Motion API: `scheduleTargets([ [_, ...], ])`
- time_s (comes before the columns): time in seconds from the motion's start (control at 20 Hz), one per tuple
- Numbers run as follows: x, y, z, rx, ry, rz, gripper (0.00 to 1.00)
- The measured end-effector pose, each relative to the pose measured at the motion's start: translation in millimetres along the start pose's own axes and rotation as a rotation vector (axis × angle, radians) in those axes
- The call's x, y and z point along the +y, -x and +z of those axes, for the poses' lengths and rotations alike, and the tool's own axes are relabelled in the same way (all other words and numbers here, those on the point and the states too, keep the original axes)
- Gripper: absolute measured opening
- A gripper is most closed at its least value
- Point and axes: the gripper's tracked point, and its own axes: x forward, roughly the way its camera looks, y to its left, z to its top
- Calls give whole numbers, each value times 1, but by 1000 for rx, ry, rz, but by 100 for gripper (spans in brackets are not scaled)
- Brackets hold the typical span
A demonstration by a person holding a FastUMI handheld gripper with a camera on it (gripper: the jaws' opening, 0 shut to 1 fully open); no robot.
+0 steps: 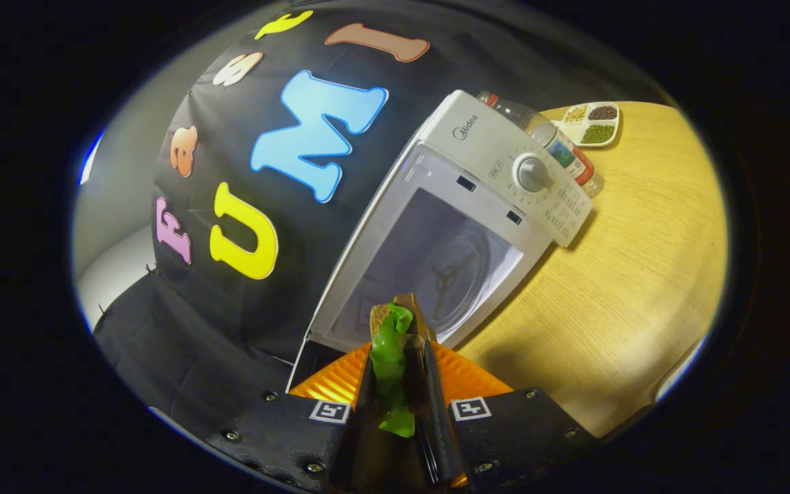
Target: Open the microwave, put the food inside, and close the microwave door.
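Gripping a sandwich (392, 343) with green lettuce, our tongs (398, 357) are closing tightly on it, just before the open white microwave (463, 206) on the wooden surface (628, 274); a bottle (559, 147) is standing behind.

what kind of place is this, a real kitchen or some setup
Likely a staged recording booth set up as a kitchen corner, not a real kitchen. A microwave, door open, stands on a wooden table before a black cloth wall. The gripper is shut on a sandwich before the cavity.
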Motion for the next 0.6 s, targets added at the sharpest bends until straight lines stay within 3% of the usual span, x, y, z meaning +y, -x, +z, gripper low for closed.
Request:
scheduleTargets([
  [0.6, 1, -106, 18, -174, -27, 22, 39],
])
